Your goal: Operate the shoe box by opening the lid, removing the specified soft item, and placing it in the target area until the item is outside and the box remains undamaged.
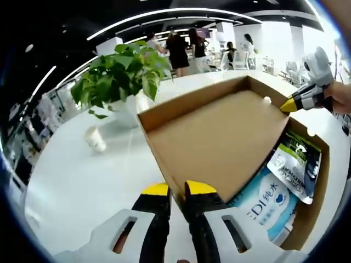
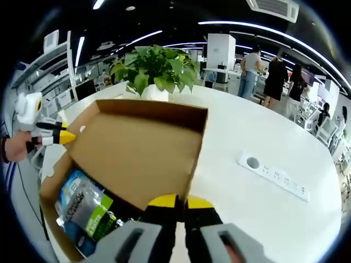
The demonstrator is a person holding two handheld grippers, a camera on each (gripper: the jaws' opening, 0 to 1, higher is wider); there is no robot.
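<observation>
In the left gripper view, the left gripper is seen with its fingers closed on the near edge of the raised lid of one shoe box, which stands on the white worktop. Two soft packets are seen lying inside the box, under the lid. The right gripper is seen pinching the lid's far corner. One potted plant and one paper cup stand near the worktop's far edge.

In the right gripper view, the right gripper is seen with its fingers closed on the lid edge. One power strip lies on the worktop beside the box.
</observation>
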